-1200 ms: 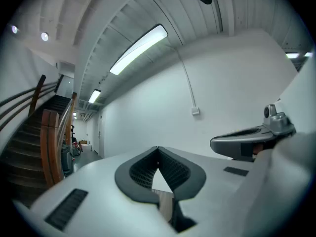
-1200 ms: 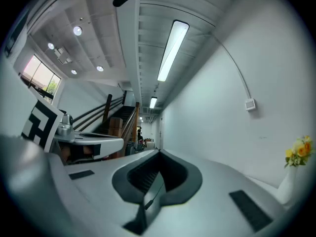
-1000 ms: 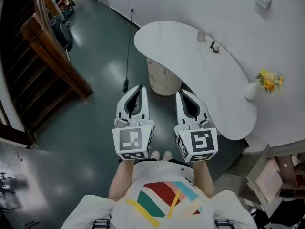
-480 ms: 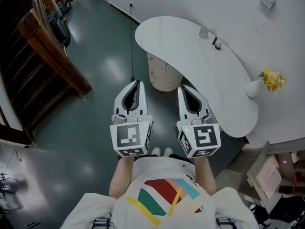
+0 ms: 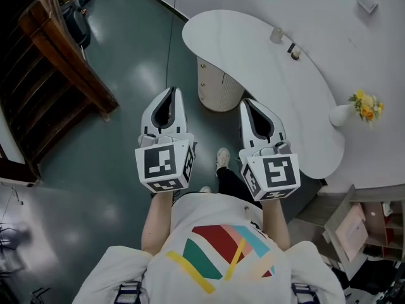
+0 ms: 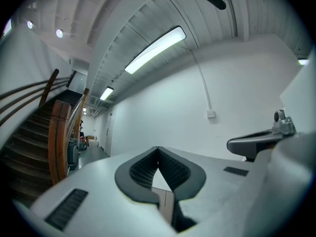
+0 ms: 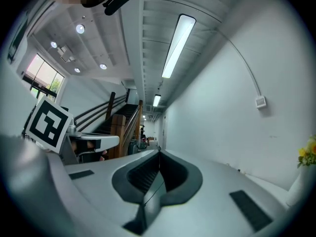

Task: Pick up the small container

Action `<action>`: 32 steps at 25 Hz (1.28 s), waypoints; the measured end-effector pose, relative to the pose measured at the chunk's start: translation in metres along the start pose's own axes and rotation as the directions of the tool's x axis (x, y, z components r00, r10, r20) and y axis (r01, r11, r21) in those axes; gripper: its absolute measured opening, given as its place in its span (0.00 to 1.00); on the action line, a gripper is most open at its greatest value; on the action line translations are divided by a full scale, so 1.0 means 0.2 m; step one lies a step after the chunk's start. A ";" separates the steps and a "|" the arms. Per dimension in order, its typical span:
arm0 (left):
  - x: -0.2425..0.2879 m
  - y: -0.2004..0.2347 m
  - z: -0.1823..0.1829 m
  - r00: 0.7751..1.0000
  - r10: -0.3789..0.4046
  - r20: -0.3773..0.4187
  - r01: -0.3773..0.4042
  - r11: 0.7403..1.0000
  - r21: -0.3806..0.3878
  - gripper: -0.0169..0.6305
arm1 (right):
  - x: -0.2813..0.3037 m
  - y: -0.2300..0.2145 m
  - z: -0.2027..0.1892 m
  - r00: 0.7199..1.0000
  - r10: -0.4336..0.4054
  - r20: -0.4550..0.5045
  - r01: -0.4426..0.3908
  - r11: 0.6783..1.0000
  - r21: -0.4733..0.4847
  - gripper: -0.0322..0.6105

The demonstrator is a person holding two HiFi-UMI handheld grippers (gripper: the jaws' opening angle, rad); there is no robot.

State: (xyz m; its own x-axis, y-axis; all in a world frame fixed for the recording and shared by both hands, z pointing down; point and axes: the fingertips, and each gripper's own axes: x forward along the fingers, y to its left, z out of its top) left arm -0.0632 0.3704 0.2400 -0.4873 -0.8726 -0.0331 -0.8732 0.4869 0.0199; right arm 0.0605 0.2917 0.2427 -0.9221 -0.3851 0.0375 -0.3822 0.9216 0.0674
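Left gripper (image 5: pixel 169 91): jaws pressed fully together, nothing between them; held before the torso, pointing forward.
Right gripper (image 5: pixel 246 102): jaws likewise together, empty; parallel to the left one and near it, marker cube toward the body.
Forearms: bare, drawn in close.
Small container (image 5: pixel 276 35): on the white table (image 5: pixel 247 56), well ahead and right of the right gripper's tips.

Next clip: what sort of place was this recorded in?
Probably a lobby or reception area rather than a home. A long curved white table stands against a plain white wall, a vase of flowers sits at one end, and a wooden staircase rises from the glossy dark floor.
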 end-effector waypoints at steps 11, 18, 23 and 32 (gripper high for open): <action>0.10 0.10 -0.05 0.996 0.072 0.043 -0.073 0.997 0.031 0.05 | 0.16 -0.12 -0.02 0.997 0.013 0.076 -0.012 1.000 -0.010 0.07; 0.28 0.10 -0.03 0.996 0.081 0.042 -0.084 0.995 0.051 0.05 | 0.30 -0.27 0.00 0.995 -0.010 0.095 0.010 1.000 0.004 0.07; 0.45 0.06 -0.09 0.997 0.074 0.012 -0.074 0.995 0.069 0.05 | 0.43 -0.41 -0.06 0.997 -0.015 0.079 0.012 0.999 0.039 0.07; 0.82 0.01 -0.08 0.998 0.067 0.000 -0.066 0.994 0.091 0.05 | 0.72 -0.70 -0.10 0.999 -0.006 0.049 0.001 0.995 0.101 0.07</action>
State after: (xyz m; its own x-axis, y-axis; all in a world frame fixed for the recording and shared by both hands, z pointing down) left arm -0.1447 0.2268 0.2510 -0.5443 -0.8383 -0.0321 -0.8355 0.5452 -0.0686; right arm -0.0180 0.1063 0.2586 -0.9216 -0.3880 -0.0122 -0.3875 0.9213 -0.0331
